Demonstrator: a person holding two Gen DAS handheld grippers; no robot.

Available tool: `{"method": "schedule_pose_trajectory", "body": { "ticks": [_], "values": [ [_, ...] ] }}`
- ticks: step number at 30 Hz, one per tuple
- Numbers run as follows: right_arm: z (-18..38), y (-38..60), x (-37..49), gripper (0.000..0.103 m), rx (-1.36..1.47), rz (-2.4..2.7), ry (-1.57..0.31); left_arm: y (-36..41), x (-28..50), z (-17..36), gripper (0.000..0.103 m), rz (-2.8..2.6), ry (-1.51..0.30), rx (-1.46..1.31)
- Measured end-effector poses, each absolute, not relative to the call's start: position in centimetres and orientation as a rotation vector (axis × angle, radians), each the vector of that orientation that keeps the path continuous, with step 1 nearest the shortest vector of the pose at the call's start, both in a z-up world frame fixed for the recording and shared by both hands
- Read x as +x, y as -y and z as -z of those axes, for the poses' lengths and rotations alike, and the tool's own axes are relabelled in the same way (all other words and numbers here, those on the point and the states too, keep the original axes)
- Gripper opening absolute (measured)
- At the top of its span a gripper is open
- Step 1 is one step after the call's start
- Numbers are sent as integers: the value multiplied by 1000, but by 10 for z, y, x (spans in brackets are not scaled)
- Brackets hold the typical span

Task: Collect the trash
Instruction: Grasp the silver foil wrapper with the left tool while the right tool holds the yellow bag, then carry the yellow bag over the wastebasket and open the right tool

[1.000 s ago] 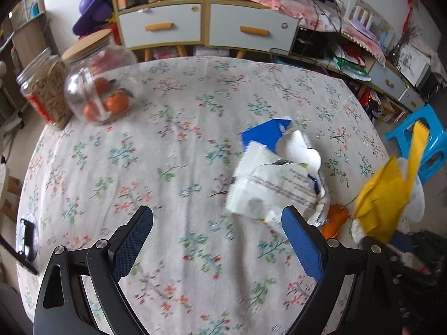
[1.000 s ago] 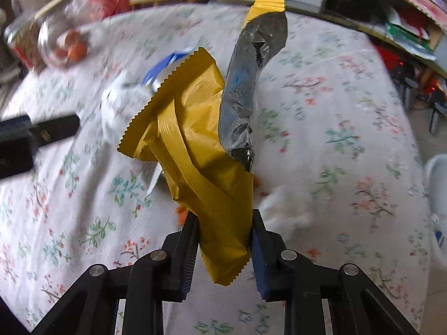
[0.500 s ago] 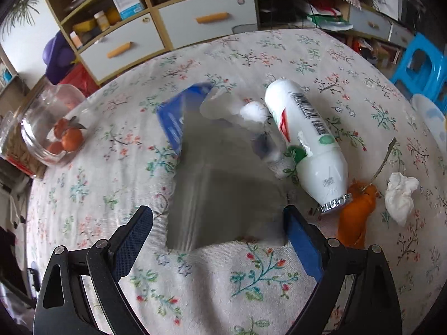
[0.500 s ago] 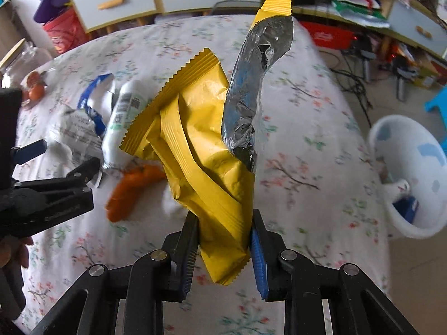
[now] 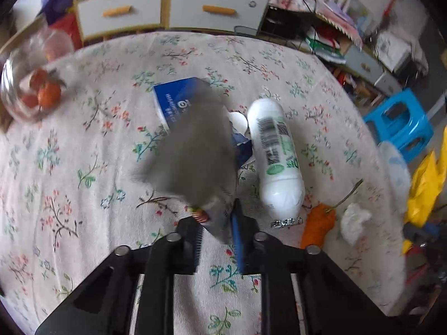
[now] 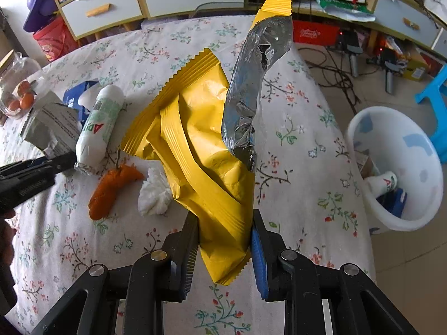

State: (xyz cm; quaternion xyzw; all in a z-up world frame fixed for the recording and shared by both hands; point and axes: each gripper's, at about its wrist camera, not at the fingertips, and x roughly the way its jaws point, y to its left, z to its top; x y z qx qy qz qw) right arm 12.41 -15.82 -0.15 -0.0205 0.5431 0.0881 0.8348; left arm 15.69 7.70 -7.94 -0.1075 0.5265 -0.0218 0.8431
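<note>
My left gripper [image 5: 215, 223] is closing its jaws on the near corner of a blurred grey-silver wrapper [image 5: 192, 150], which stands up between the pads above the floral tablecloth. Behind the wrapper lies a blue carton [image 5: 178, 97]; to its right a white bottle [image 5: 276, 156] lies on its side. An orange peel [image 5: 318, 223] and a crumpled white tissue [image 5: 354, 220] rest near the table's right edge. My right gripper [image 6: 225, 229] is shut on a crumpled yellow wrapper [image 6: 201, 139] with a silver lining, held over the table beside the white bin [image 6: 402, 167].
The white bin stands on the floor off the table's right edge with a bottle and a blue item inside. A glass jar of oranges [image 5: 30, 89] sits at the far left of the table. A blue stool [image 5: 399, 122] and cluttered shelves lie beyond.
My left gripper came down over the grey-silver wrapper and closed on its corner. My right gripper carried the yellow wrapper rightward until the white bin came into view, then held still.
</note>
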Motion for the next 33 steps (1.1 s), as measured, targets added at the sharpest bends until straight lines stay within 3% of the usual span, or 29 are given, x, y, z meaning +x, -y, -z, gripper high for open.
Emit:
{"method": "schedule_pose_trajectory", "body": {
  "ticks": [4, 12, 16, 25, 33],
  "values": [
    [0, 158, 128, 31, -36, -188, -1145, -89, 153, 70, 11, 63, -1111, -306],
    [-8, 162, 138, 31, 1, -191, -1124, -108, 151, 59, 18, 21, -1098, -406],
    [-10, 164, 141, 31, 14, -192, -1118, -110, 150, 61, 8, 6, -1101, -405],
    [-20, 196, 146, 31, 60, -150, -1091, -71, 129, 15, 8, 100, -993, -263],
    [-24, 273, 157, 31, 177, -10, -1082, -19, 132, -2, 8, 207, -1000, -193]
  ]
}}
